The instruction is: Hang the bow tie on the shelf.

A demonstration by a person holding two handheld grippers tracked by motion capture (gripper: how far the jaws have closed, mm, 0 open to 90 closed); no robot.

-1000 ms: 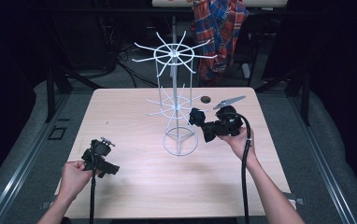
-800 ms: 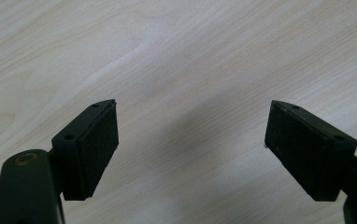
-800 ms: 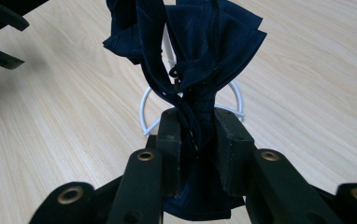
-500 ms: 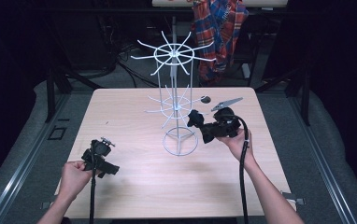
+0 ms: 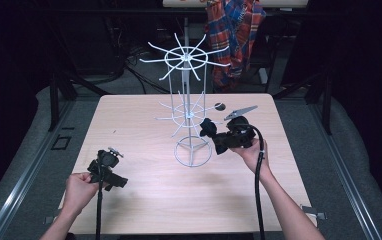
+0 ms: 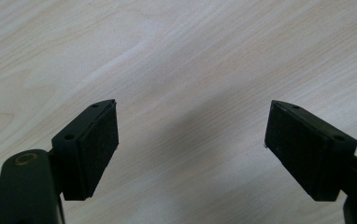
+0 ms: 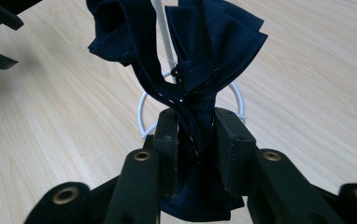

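A dark blue cloth (image 7: 200,60) is bunched and pinched between the jaws of the right gripper (image 7: 196,149), its folds fanning upward above them. In the high view the cloth (image 5: 208,127) hangs beside the lower ring of prongs of a white wire rack (image 5: 189,107), which stands on its round base near the middle of a light wooden table (image 5: 144,210). The right gripper (image 5: 218,137), held in the person's right hand (image 5: 251,152), is raised just right of the rack's pole. Behind it on the table lie a small dark round object (image 5: 219,106) and a grey three-cornered plate (image 5: 240,112). The left gripper (image 6: 190,149), jaws spread wide and holding nothing, points down at bare tabletop; in the high view it (image 5: 108,167) sits near the table's front left, held by the left hand (image 5: 79,190). A plaid cloth (image 5: 234,35) hangs beyond the table.
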